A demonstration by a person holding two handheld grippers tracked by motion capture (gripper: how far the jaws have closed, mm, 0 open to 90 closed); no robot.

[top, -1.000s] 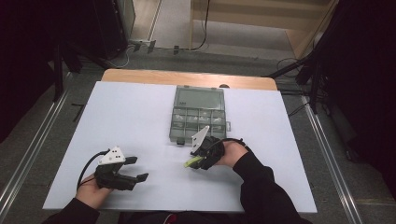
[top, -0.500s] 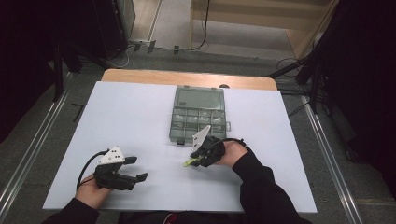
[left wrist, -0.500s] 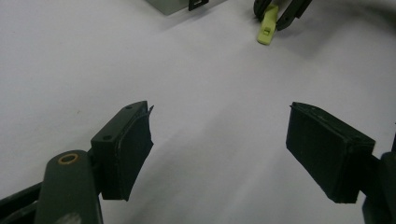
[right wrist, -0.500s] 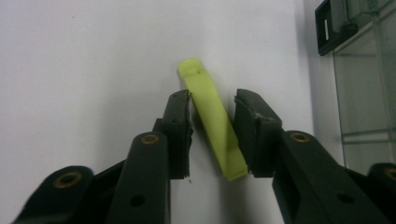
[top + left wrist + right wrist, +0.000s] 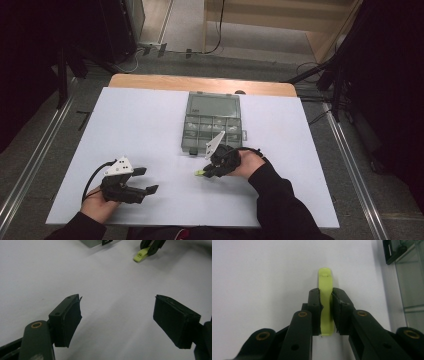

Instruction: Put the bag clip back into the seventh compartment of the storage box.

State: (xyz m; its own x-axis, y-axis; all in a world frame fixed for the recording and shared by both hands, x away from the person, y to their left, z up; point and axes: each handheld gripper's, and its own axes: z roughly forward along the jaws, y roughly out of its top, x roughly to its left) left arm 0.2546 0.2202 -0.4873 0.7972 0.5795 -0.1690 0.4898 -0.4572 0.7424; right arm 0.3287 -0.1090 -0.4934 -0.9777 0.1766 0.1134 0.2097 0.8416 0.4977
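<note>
A white sheet is covering the table, leaving a wooden edge showing at the far side. Grey floor is lying beyond, with cables trailing across it. Metal rails are flanking both sides; dark equipment is standing behind.

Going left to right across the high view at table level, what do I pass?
Left claw, open over the white sheet → yellow-green clip → right claw, shut on that clip, its jaws having just closed → the person's right hand.
</note>
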